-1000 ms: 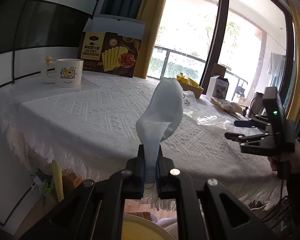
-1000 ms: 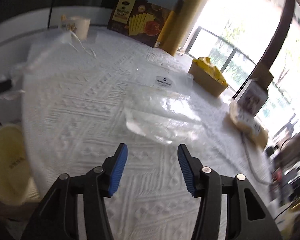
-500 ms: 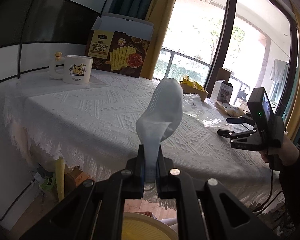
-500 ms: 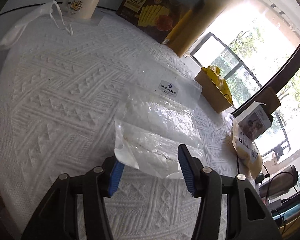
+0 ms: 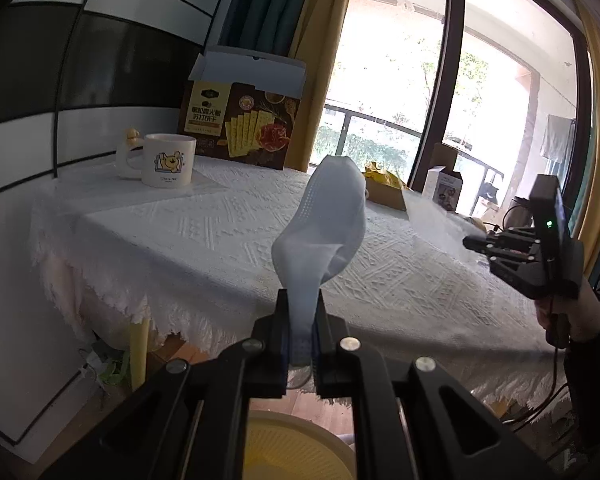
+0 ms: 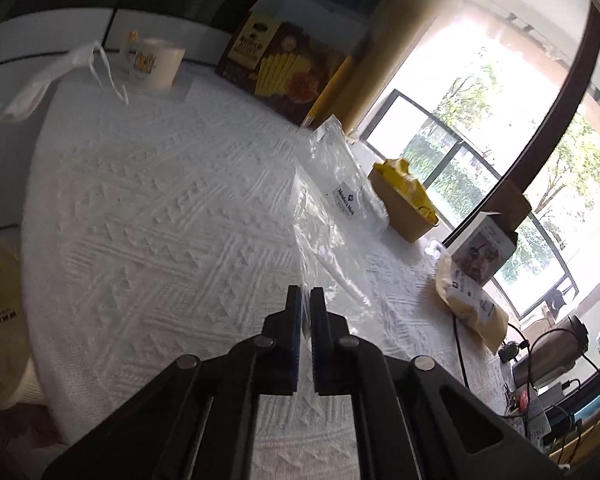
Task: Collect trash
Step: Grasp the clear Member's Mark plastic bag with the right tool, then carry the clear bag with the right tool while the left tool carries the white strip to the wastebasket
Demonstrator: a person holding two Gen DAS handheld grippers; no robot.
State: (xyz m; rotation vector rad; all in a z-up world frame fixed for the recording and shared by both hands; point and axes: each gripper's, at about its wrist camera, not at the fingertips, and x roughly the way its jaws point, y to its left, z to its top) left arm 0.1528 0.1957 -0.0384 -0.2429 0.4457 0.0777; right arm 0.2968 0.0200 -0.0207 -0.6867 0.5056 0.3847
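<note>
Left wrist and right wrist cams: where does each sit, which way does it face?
Left wrist: on the left gripper, off the table edge, facing the window; shows the clamped face mask, right gripper, wastebasket below.
Right wrist: on the right gripper, above the tablecloth, facing the clamped plastic bag.
Shared: mug, cracker box.

Bin (image 5: 296, 446) cut off btm, mug (image 6: 154, 62) blurred.
</note>
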